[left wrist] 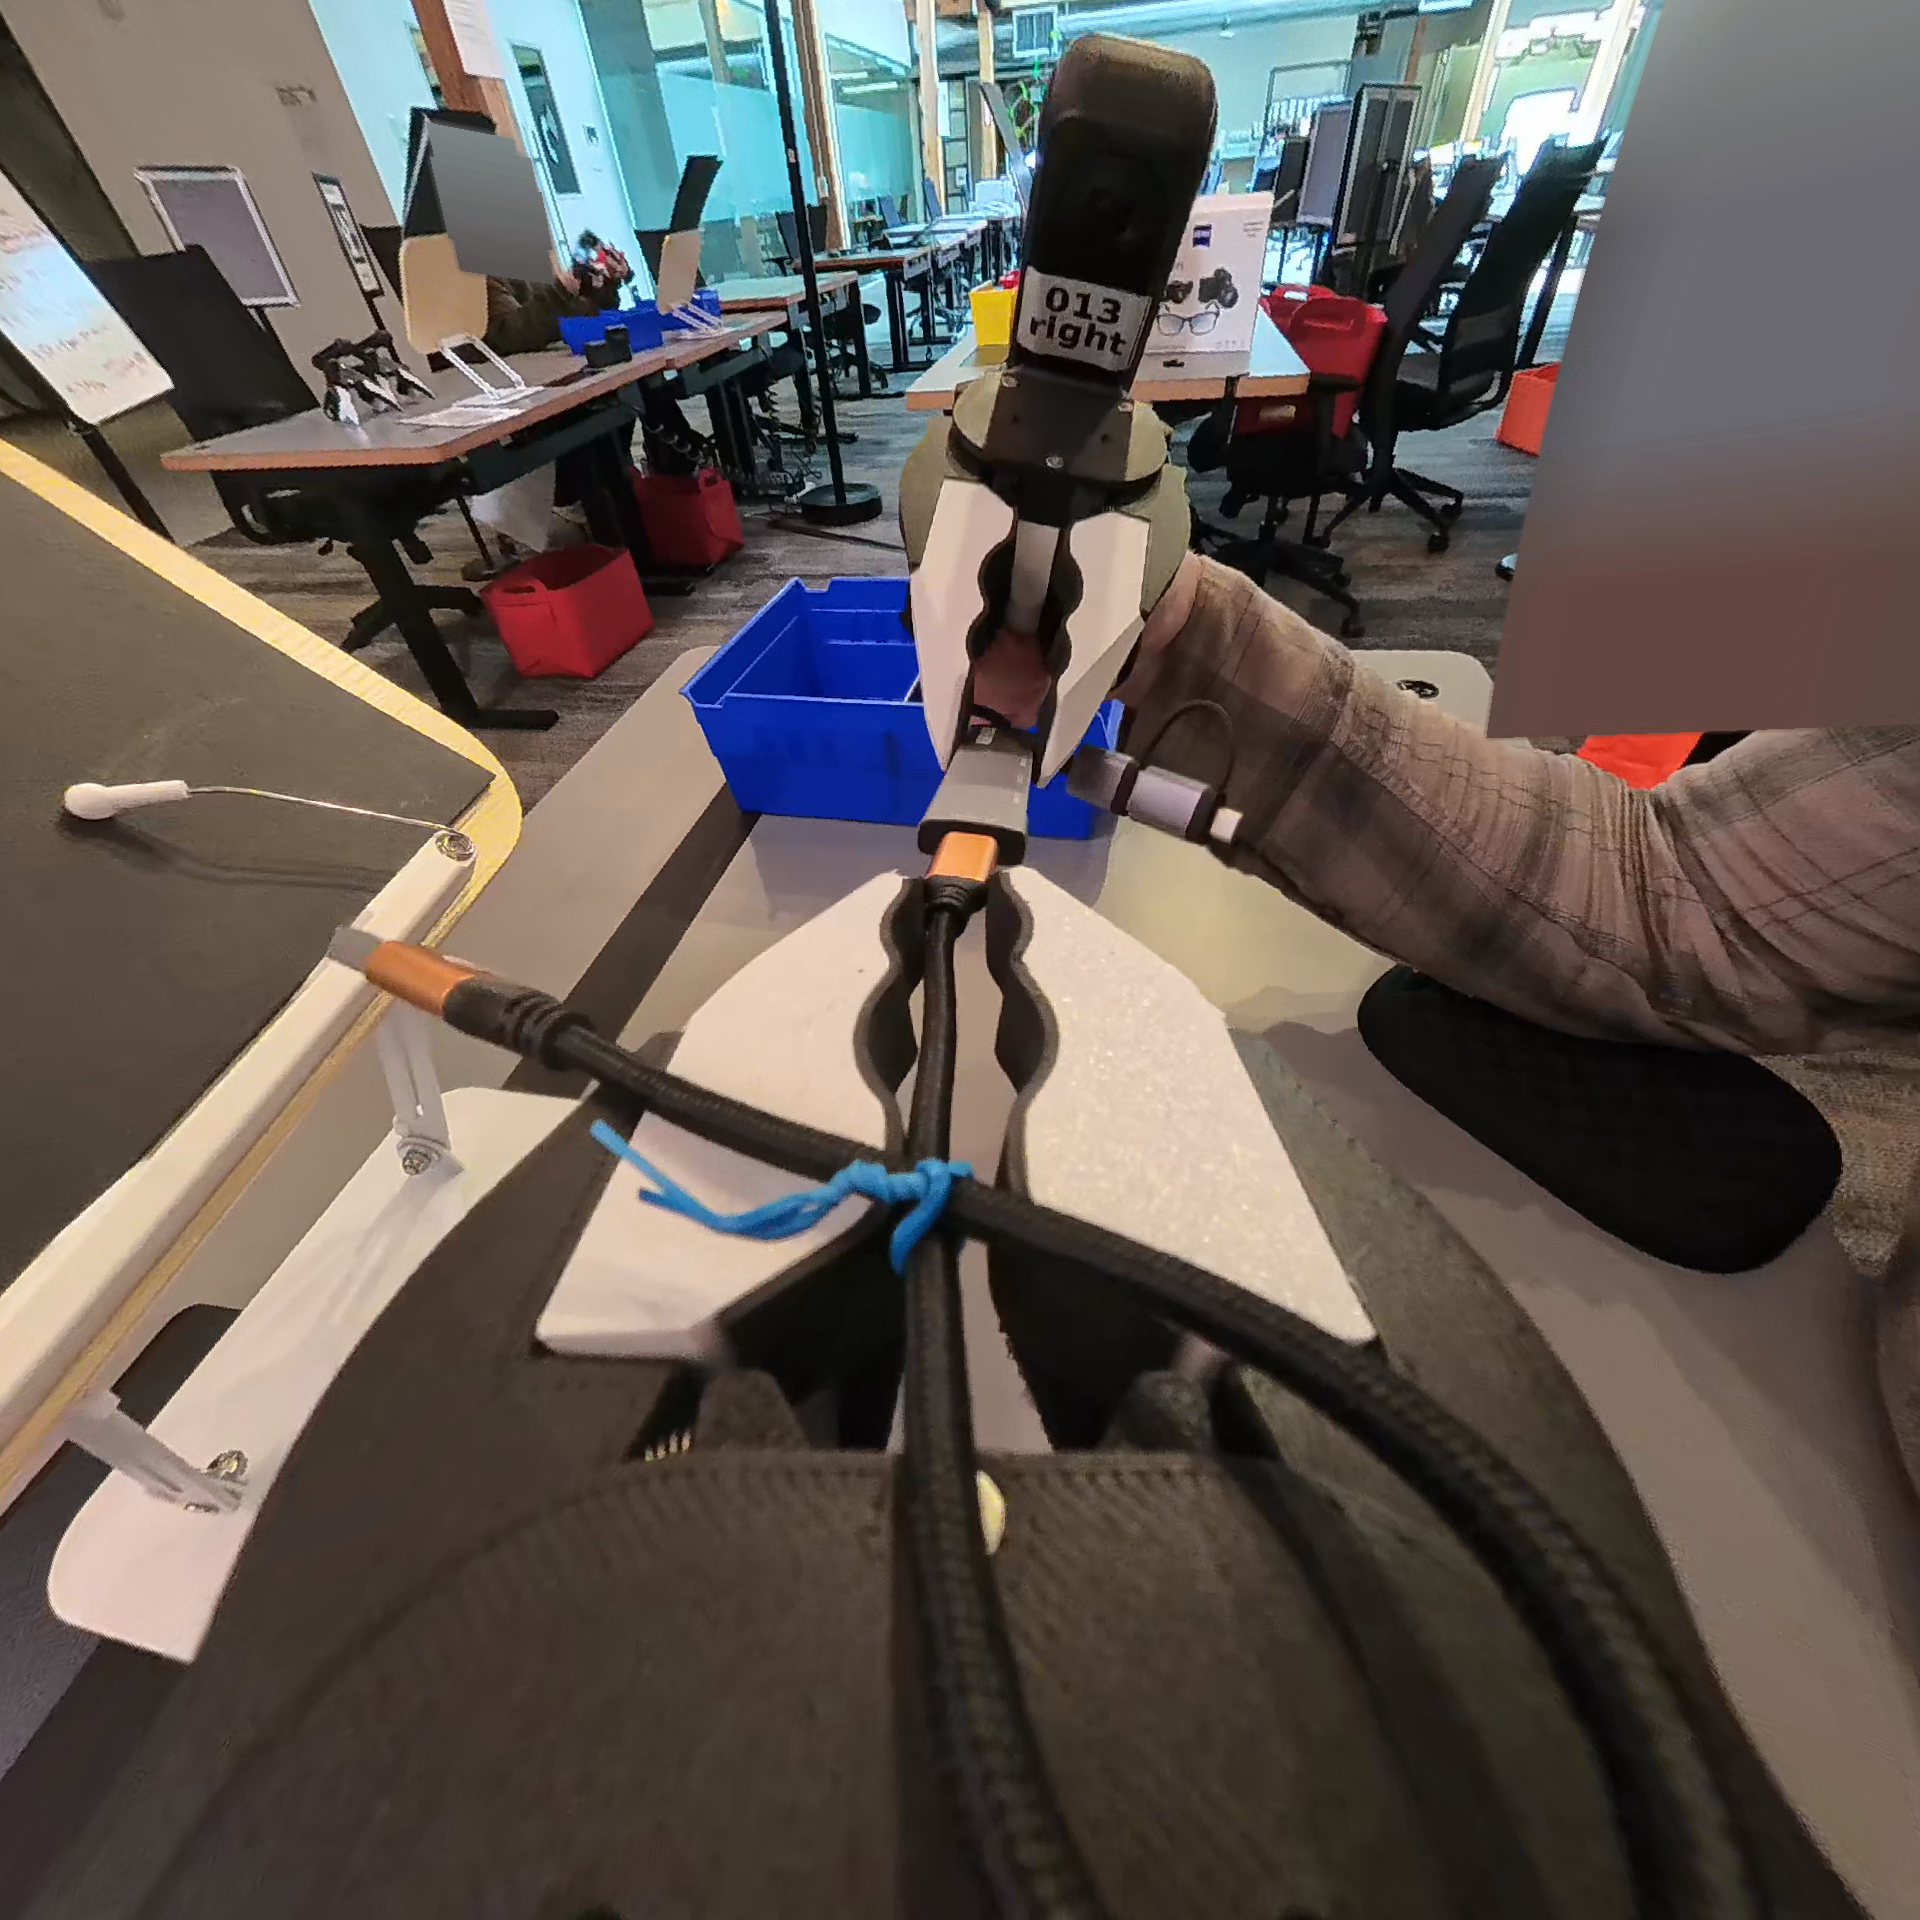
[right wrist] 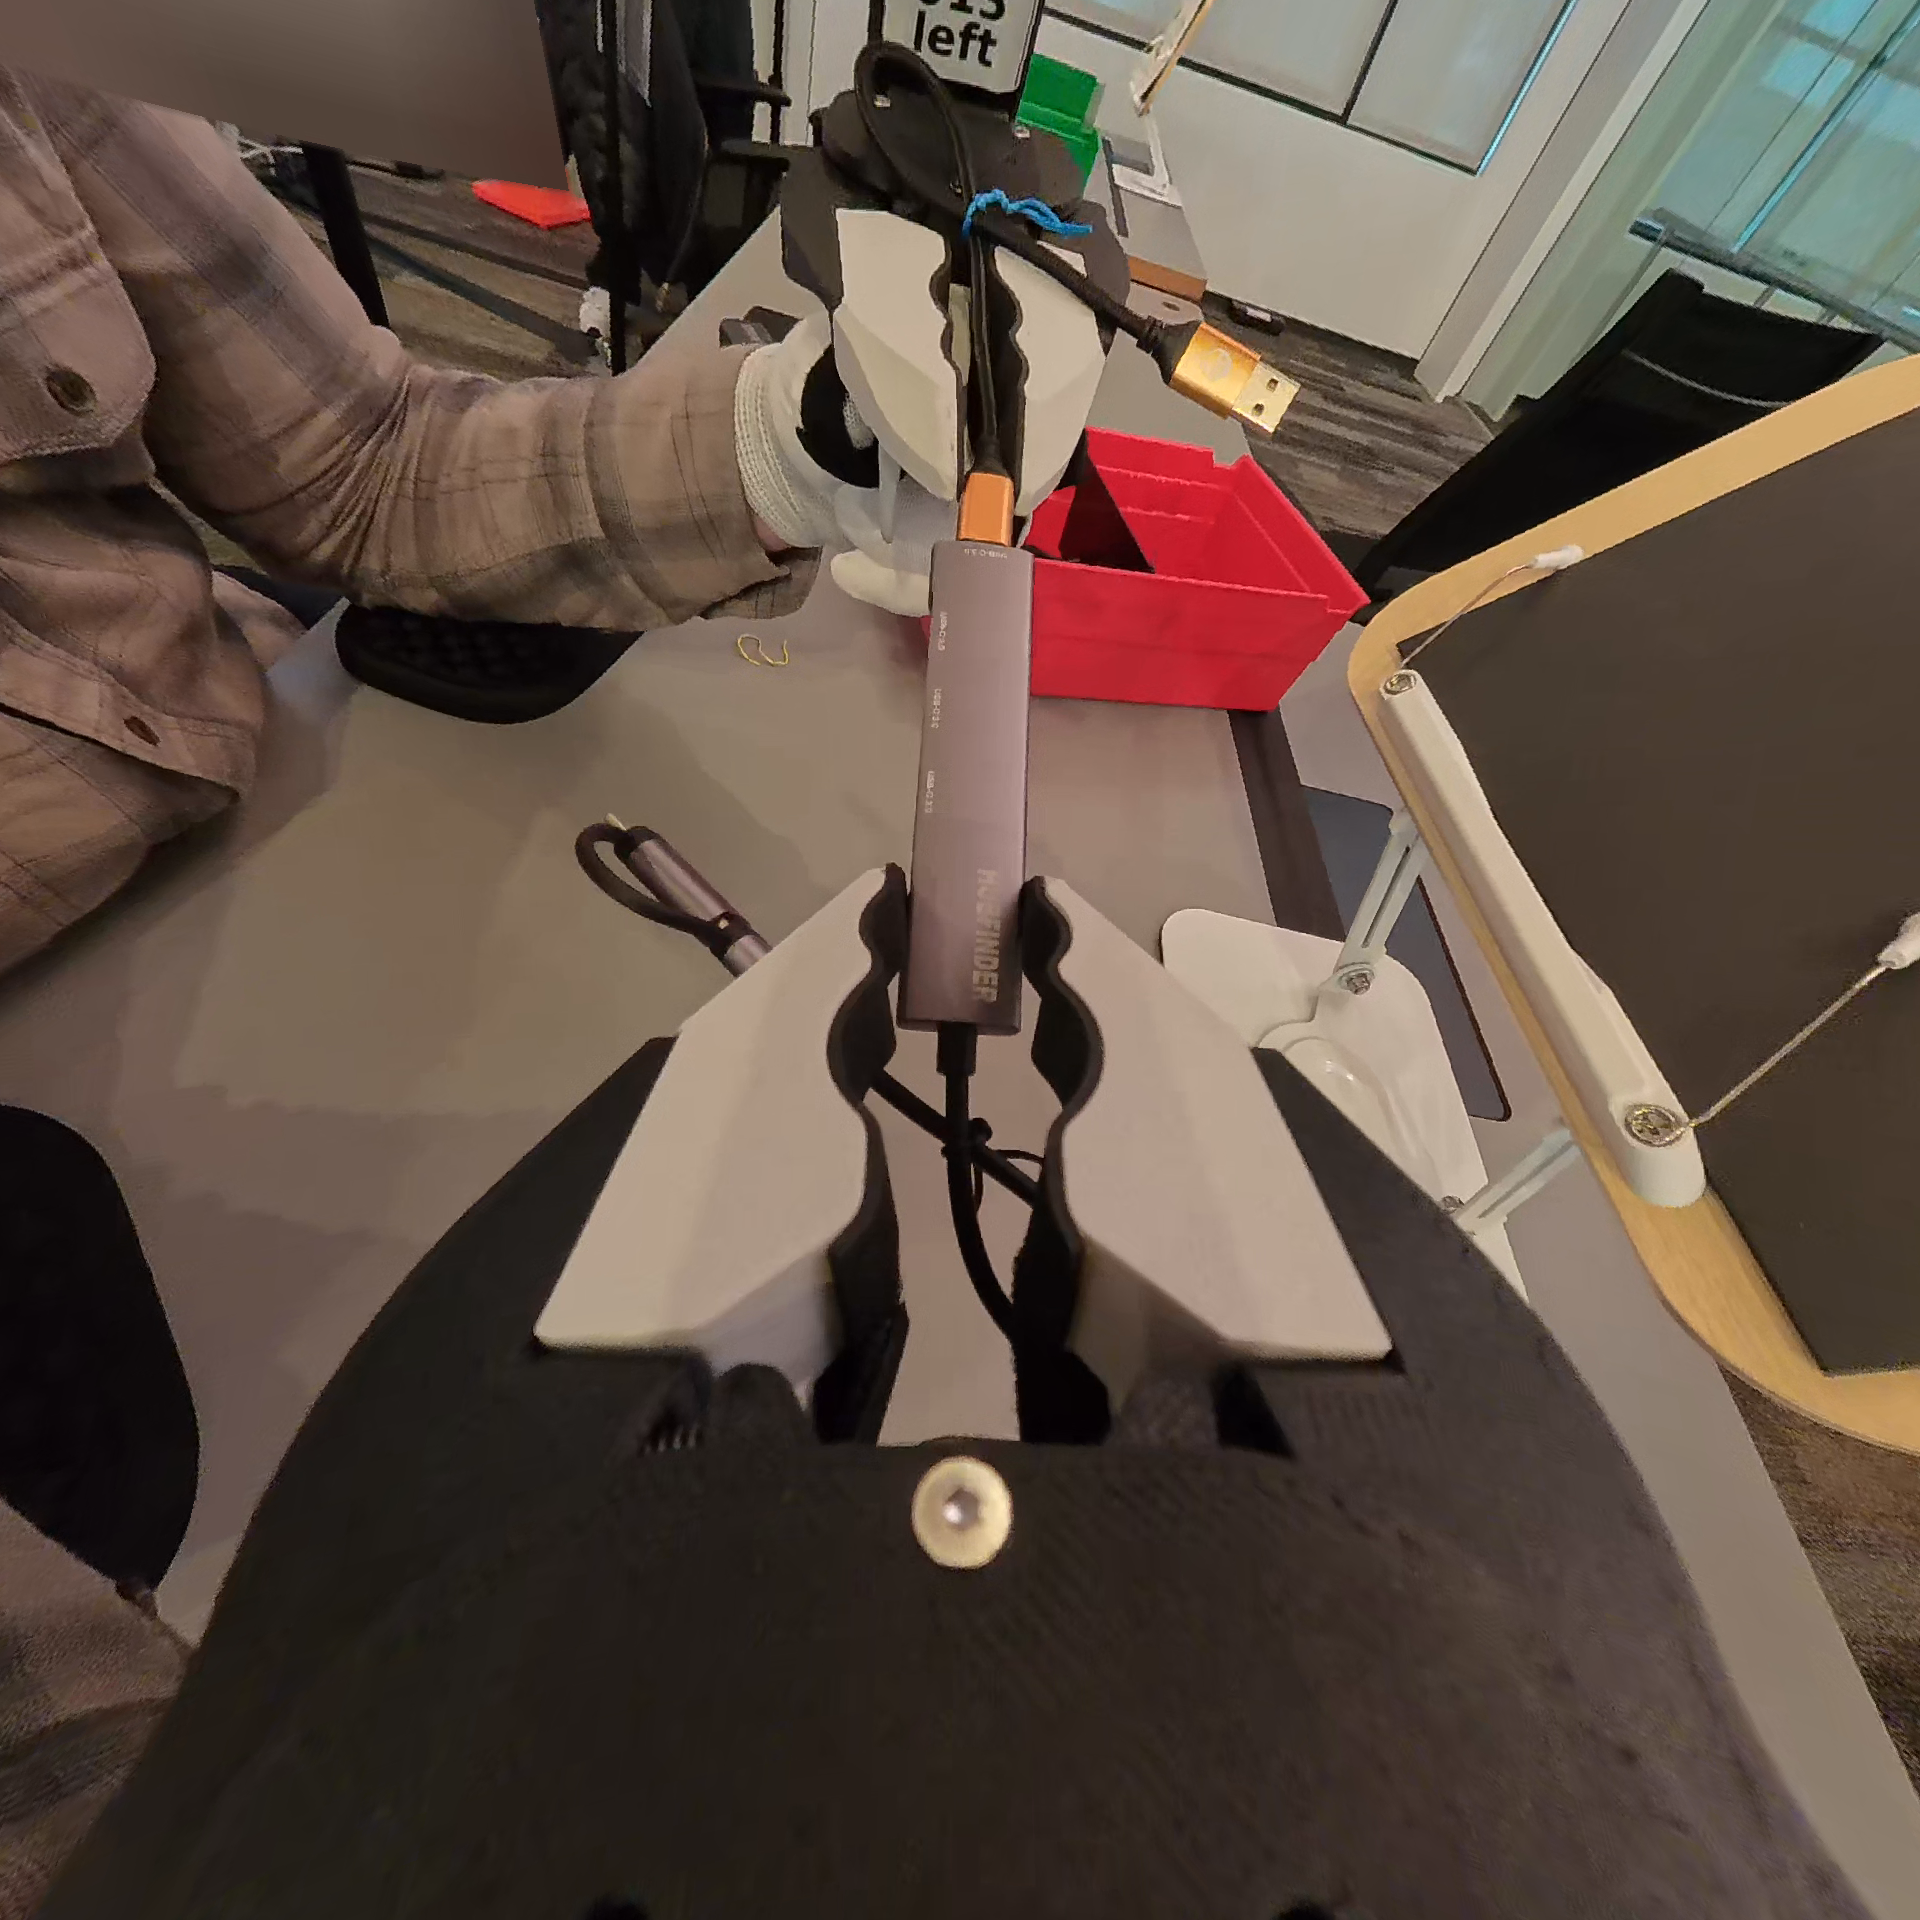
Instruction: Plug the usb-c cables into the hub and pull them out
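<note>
Blue bin point(left wrist: 821, 717): on grey desk point(left wrist: 1226, 914), far edge.
Red bin point(right wrist: 1174, 613): on desk, open-topped.
Black pad point(left wrist: 1590, 1122): desk, right side.
Board point(left wrist: 177, 831): black, wood-rimmed, tilted.

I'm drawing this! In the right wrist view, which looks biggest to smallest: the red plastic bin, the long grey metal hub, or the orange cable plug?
1. Red plastic bin
2. Long grey metal hub
3. Orange cable plug
The hub is nearer the camera, so that gap is unsure.
</note>
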`<state>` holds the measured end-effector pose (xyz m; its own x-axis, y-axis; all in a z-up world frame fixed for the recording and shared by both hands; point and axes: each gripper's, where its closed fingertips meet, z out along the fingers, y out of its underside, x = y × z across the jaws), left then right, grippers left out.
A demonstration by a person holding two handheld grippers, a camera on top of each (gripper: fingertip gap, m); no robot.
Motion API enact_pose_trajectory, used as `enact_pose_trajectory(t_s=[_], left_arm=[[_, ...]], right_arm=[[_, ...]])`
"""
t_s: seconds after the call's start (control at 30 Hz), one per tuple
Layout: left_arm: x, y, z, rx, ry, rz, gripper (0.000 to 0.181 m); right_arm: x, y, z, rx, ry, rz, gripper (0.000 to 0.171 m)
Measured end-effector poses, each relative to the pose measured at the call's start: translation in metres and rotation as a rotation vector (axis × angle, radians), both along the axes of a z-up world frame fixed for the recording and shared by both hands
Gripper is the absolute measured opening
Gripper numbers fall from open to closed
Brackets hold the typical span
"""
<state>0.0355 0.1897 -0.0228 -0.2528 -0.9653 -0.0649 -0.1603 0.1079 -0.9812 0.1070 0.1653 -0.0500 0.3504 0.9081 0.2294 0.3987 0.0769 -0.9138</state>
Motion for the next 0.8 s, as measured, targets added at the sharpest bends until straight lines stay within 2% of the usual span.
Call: enact_pose_trajectory(t_s=[0.57,0.8], left_arm=[[0.0001,0.0011,-0.0045,-0.035,-0.019,0.000,0.013],[-0.0015,0.0044,-0.0062,0.006,-0.002,0.017,0.012]], right_arm=[[0.0000,0.0007,0.0003,0.006,-0.013,-0.011,0.019],[-0.0002,0.0040,-0.0027,-0.022,-0.018,-0.032,0.019]])
